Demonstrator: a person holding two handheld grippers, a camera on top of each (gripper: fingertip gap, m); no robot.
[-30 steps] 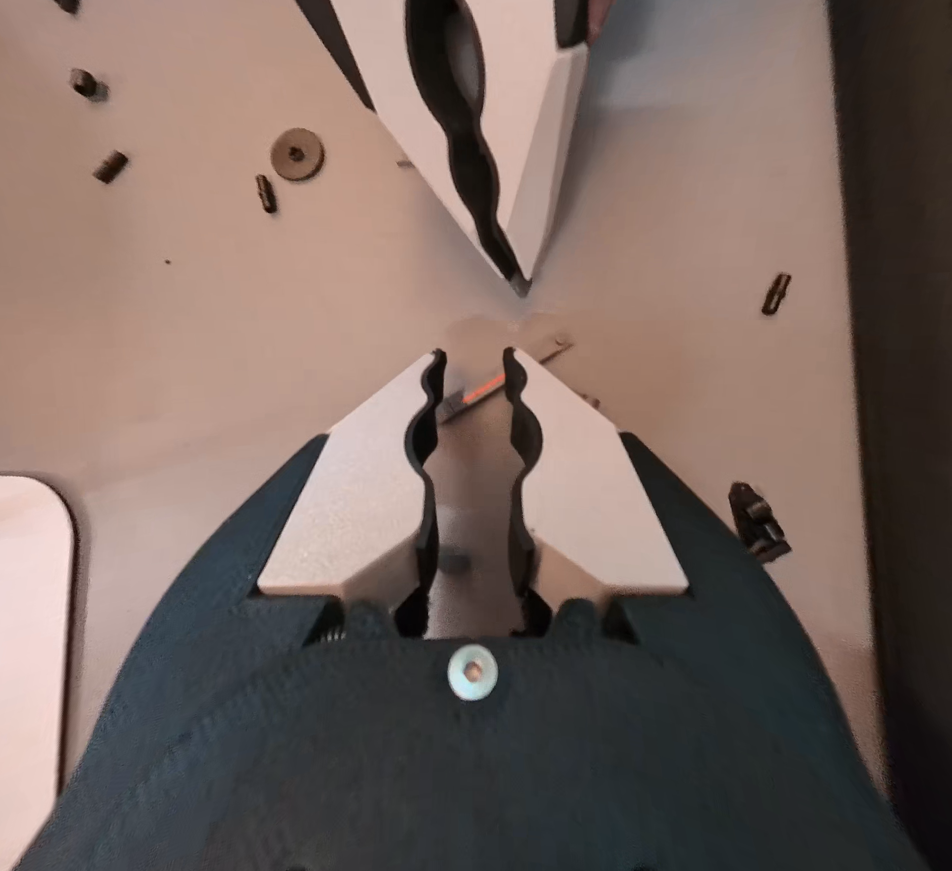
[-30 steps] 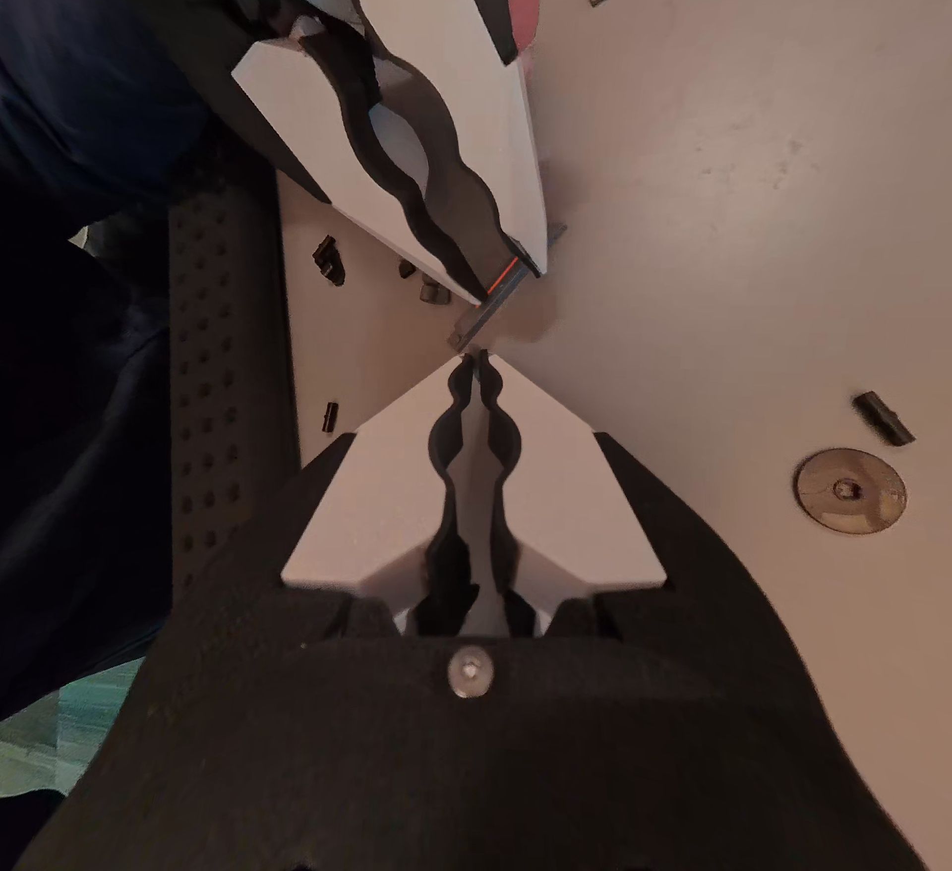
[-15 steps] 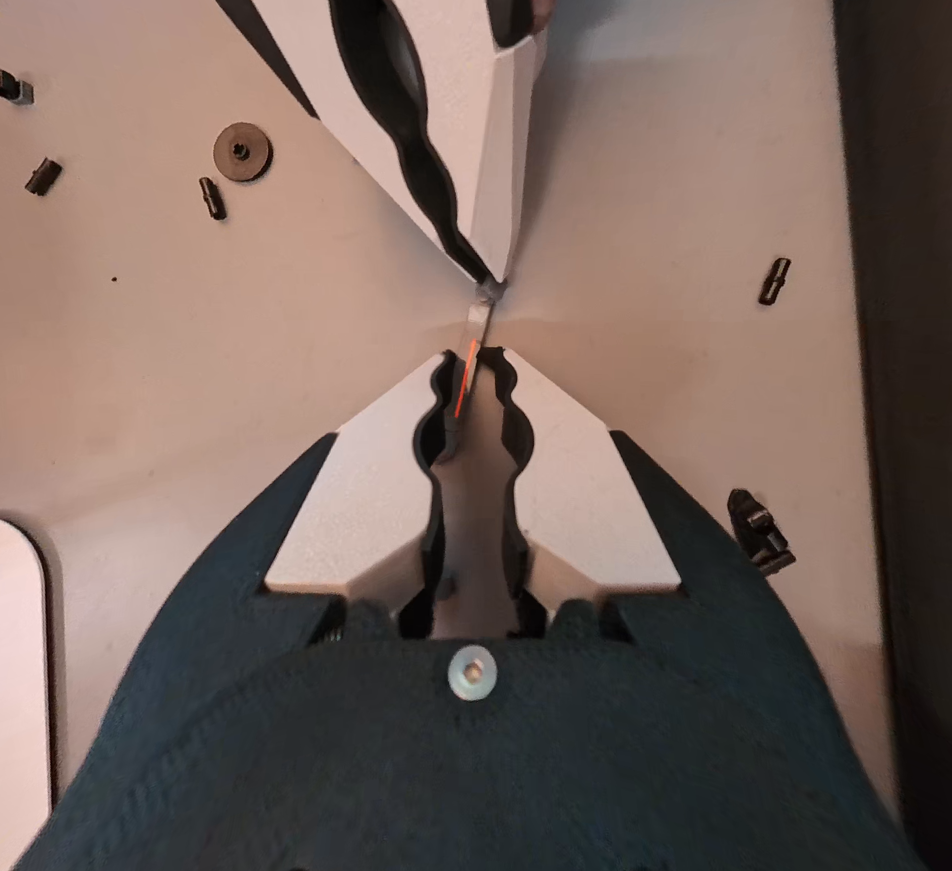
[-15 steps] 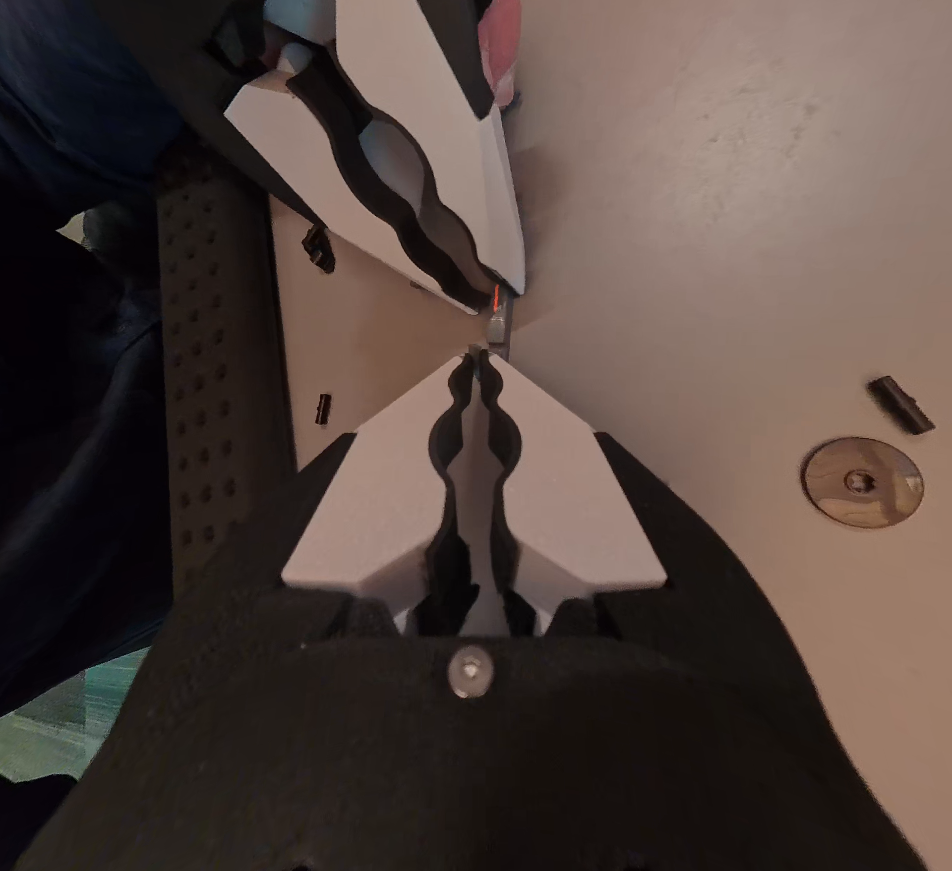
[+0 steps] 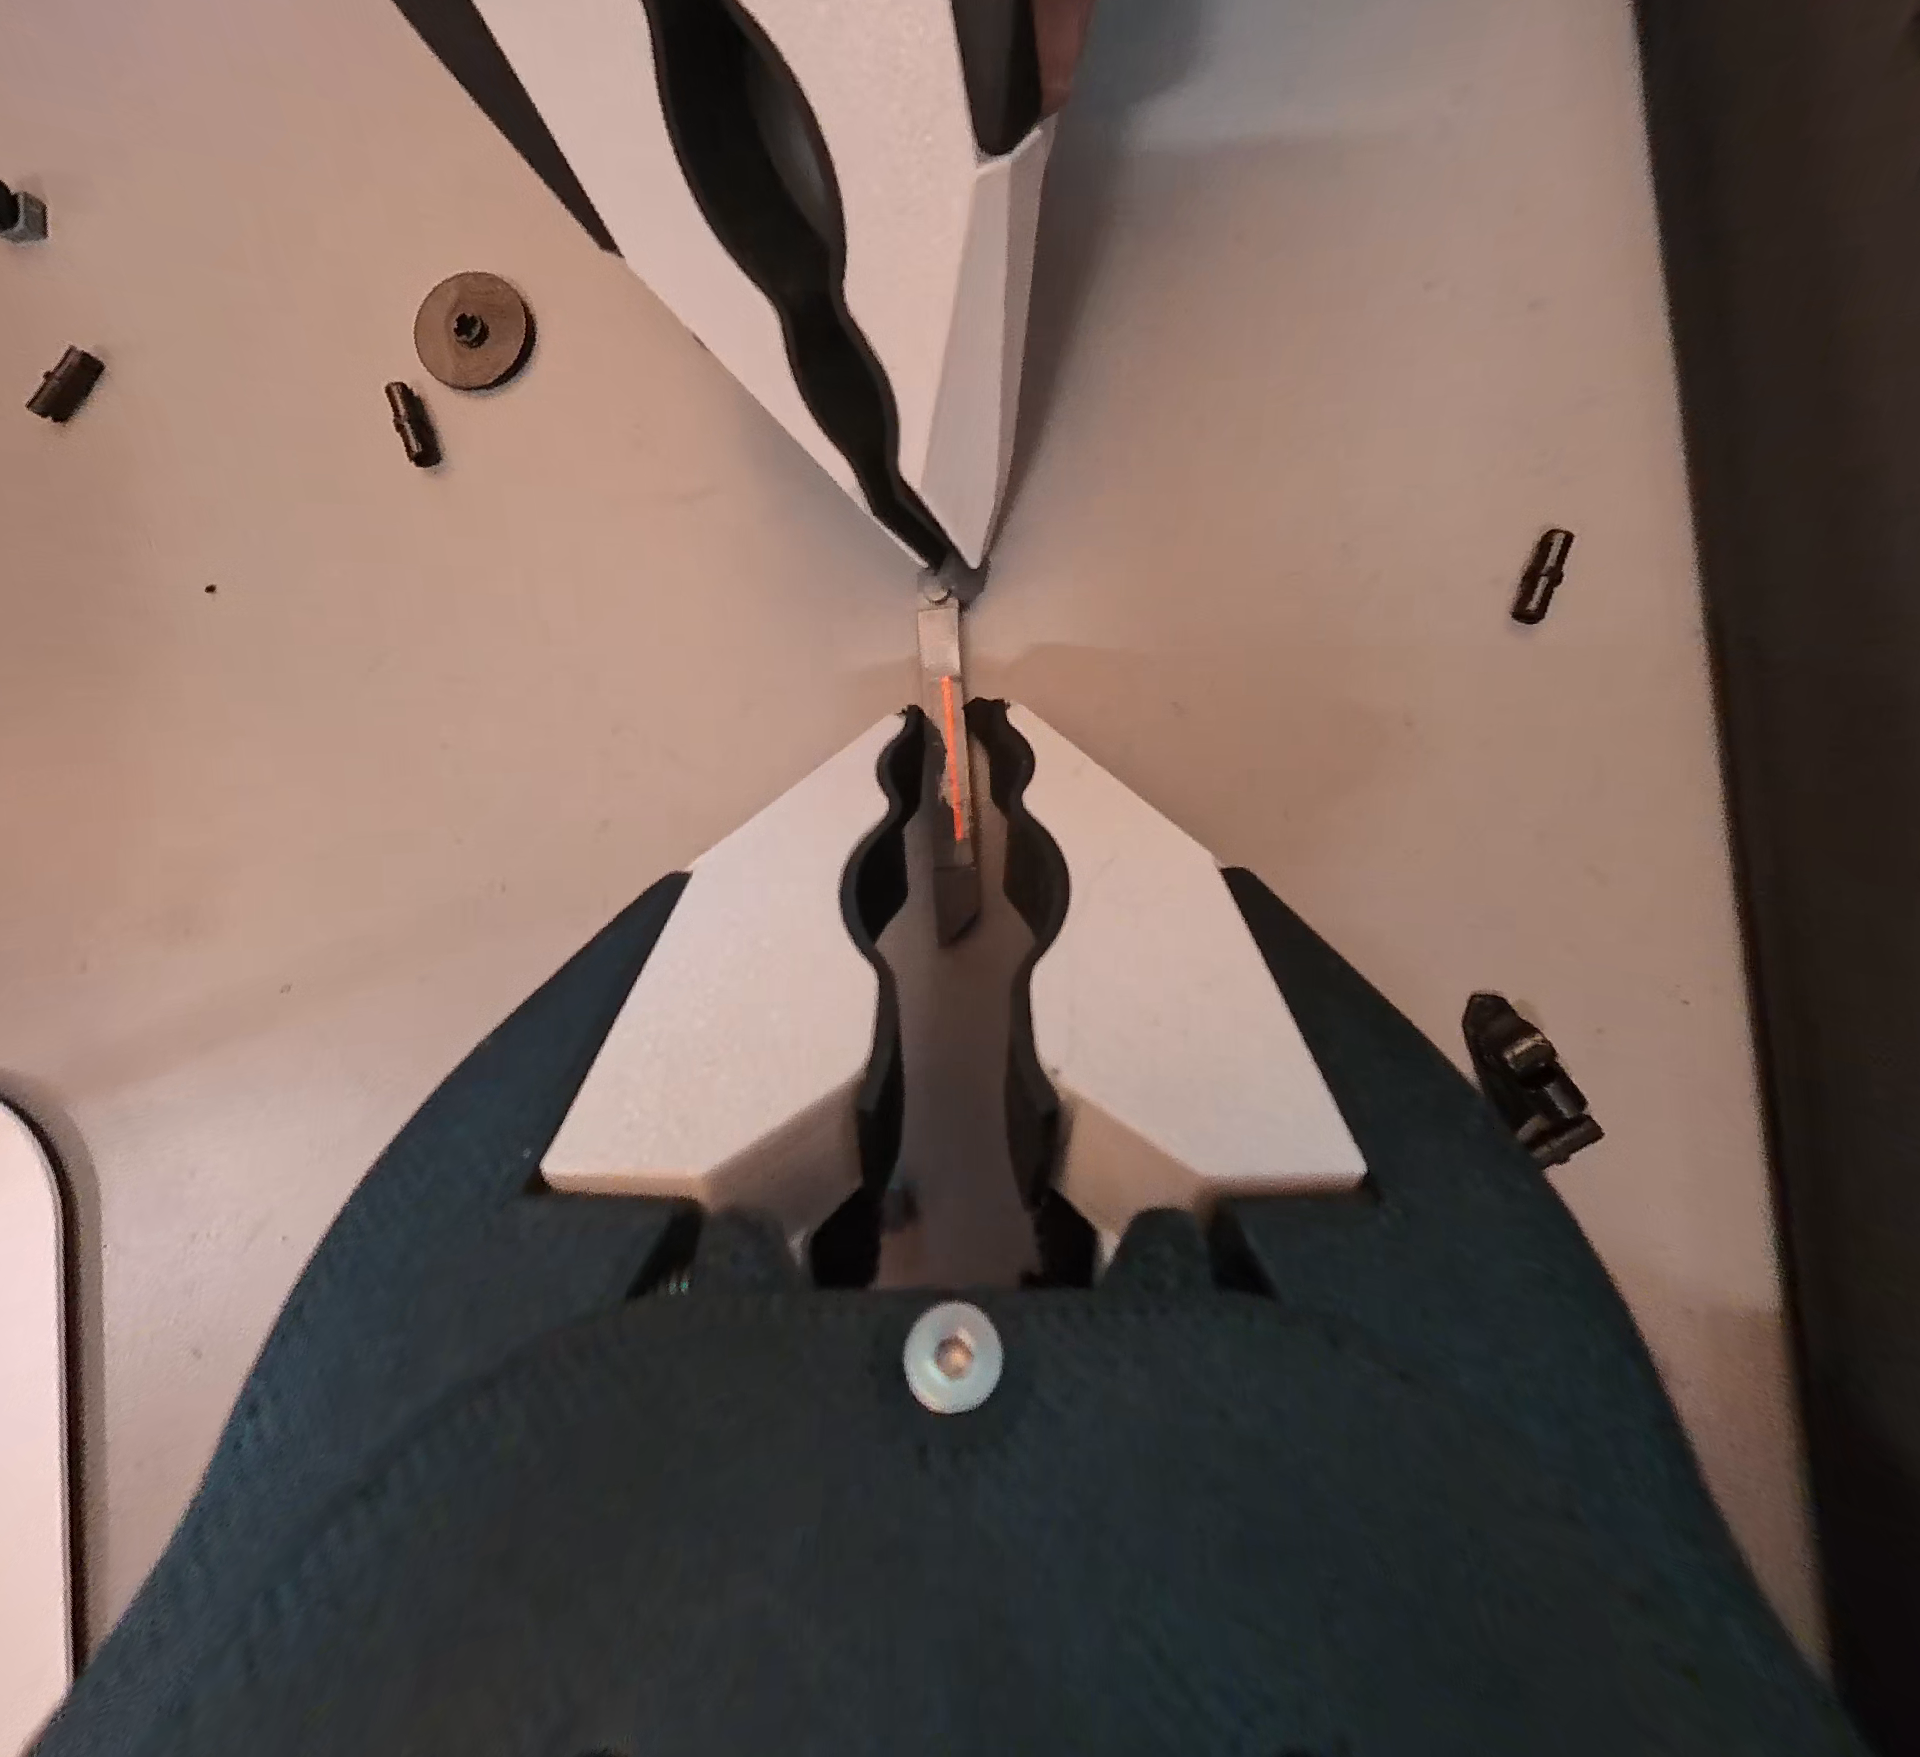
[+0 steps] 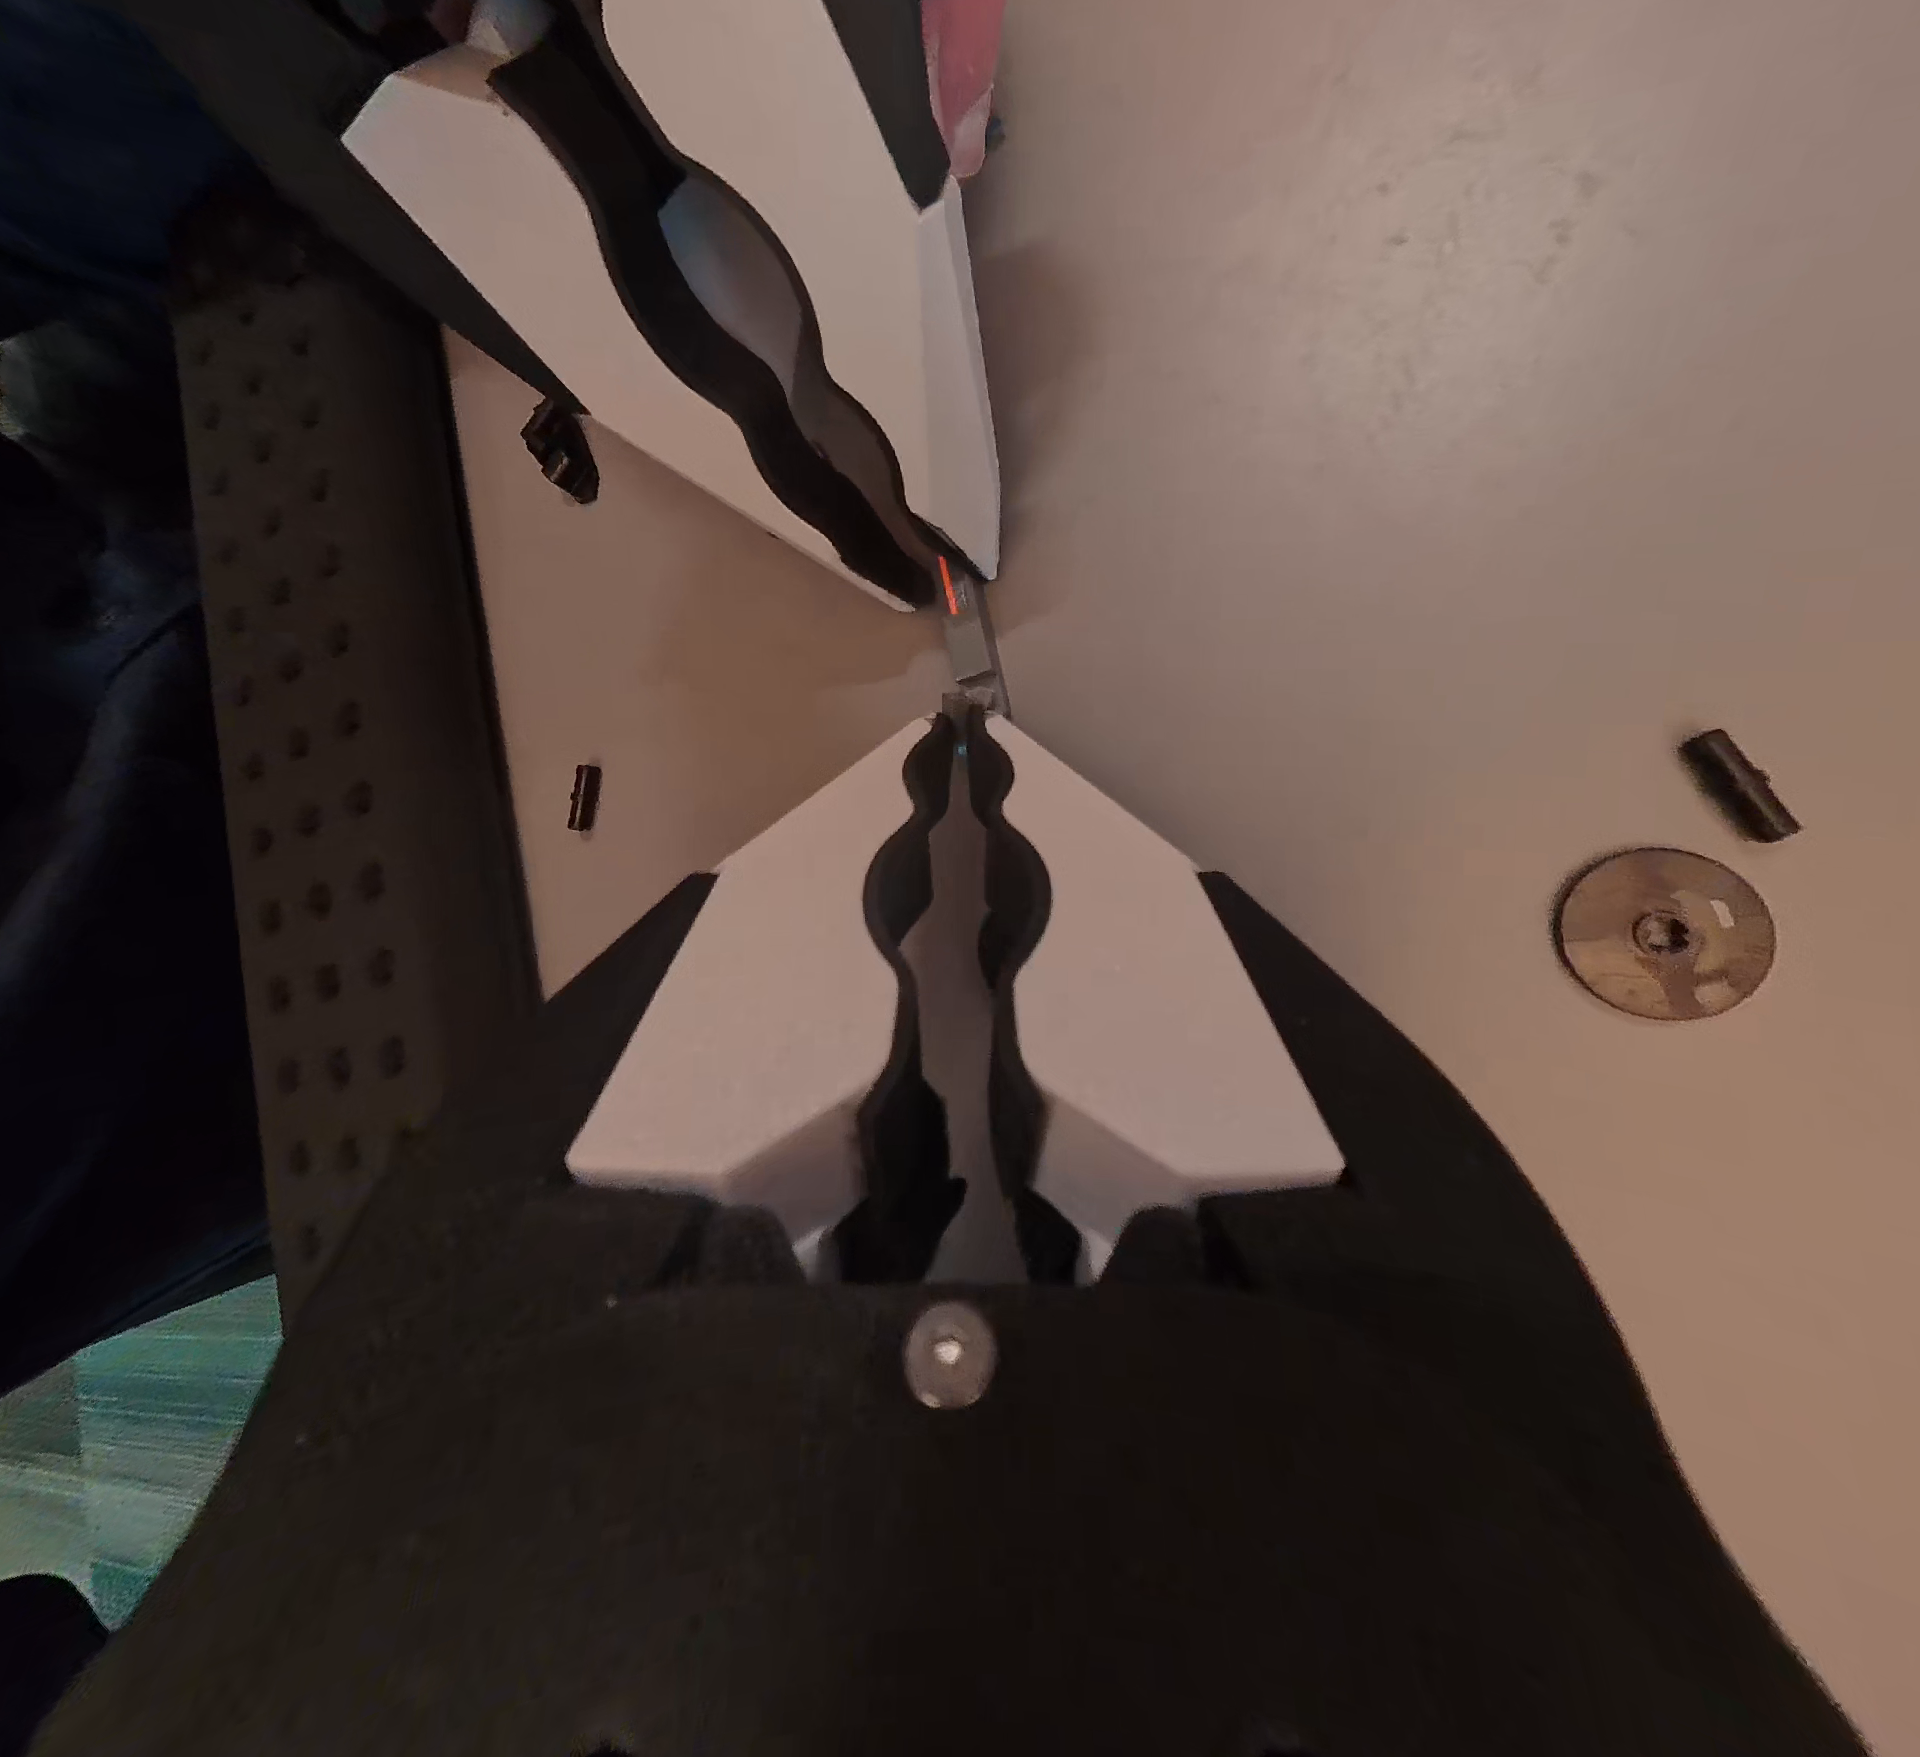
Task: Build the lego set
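Observation:
A thin grey lego strip with an orange stripe [image 5: 940, 658] sits upright between the fingers of my left gripper [image 5: 951, 712], which is shut on it above the pale table [image 5: 1247, 357]. My right gripper [image 5: 951, 564] comes in from the top, tip to tip with the left. It is shut on a small grey piece [image 5: 938, 587] that touches the strip's far end. In the right wrist view, my right gripper [image 6: 961, 720] is at the bottom. The strip [image 6: 971, 647] runs up from it into the left gripper [image 6: 956, 580].
Loose black parts lie on the table: a disc [image 5: 475, 343] that also shows in the right wrist view [image 6: 1664, 941], pins [image 5: 412, 424] [image 5: 1540, 575], a connector [image 5: 1527, 1079]. A white tray edge [image 5: 31, 1395] is at lower left. A dark perforated mat [image 6: 312, 772] borders the table. My left and right fingertips are right by each other. It is some 10 centimeters from my right tips to the disc [image 5: 475, 343]. It turns up in the right wrist view [image 6: 1644, 917] as well.
The strip has turned from lying slantwise across my left fingers to lying in line with them. The left fingers have narrowed onto it. The right gripper's small piece now touches the strip's end.

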